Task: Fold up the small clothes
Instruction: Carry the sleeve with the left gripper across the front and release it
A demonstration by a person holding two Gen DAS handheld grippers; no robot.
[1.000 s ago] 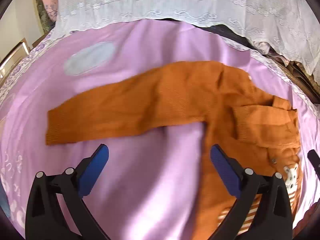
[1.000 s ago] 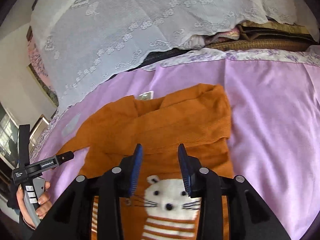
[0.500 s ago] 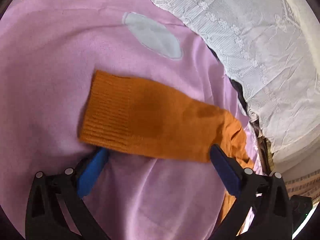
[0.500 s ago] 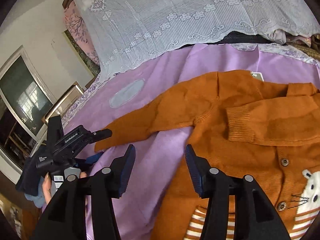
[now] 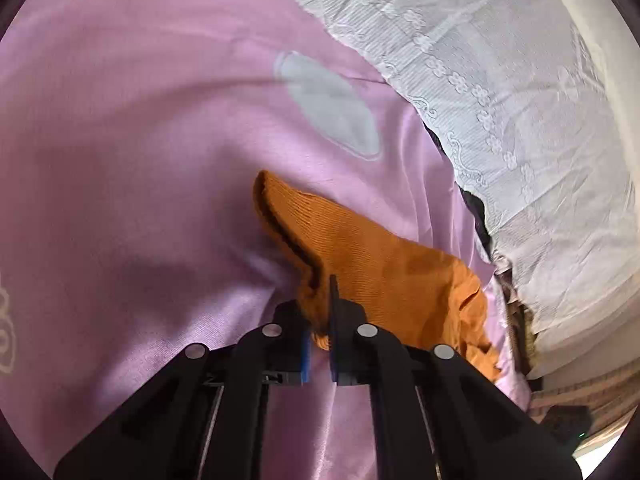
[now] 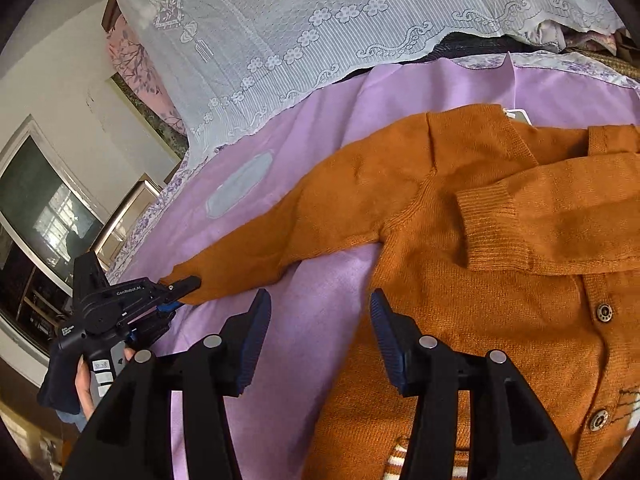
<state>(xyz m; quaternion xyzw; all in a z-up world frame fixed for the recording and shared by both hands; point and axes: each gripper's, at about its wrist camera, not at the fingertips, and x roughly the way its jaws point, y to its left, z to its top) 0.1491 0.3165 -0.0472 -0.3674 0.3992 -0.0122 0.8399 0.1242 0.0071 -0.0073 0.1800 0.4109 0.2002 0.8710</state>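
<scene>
An orange knit cardigan (image 6: 500, 240) lies face up on a purple sheet (image 6: 320, 320), buttons at the right. One sleeve is folded across its chest, cuff (image 6: 492, 232) showing. The other sleeve (image 6: 280, 236) stretches out to the left. My left gripper (image 5: 319, 320) is shut on that sleeve's cuff (image 5: 288, 216) and lifts its edge a little; it also shows in the right wrist view (image 6: 176, 292). My right gripper (image 6: 320, 336) is open and empty above the sheet, by the cardigan's armpit.
A white lace cloth (image 6: 340, 32) covers the piled things along the back of the bed. A pale grey patch (image 6: 240, 188) marks the sheet beyond the sleeve. A wall, a framed picture and a window (image 6: 40, 216) stand at the left.
My left gripper has moved onto the sleeve cuff and shut on it. My right gripper has opened wider and swung left toward the armpit.
</scene>
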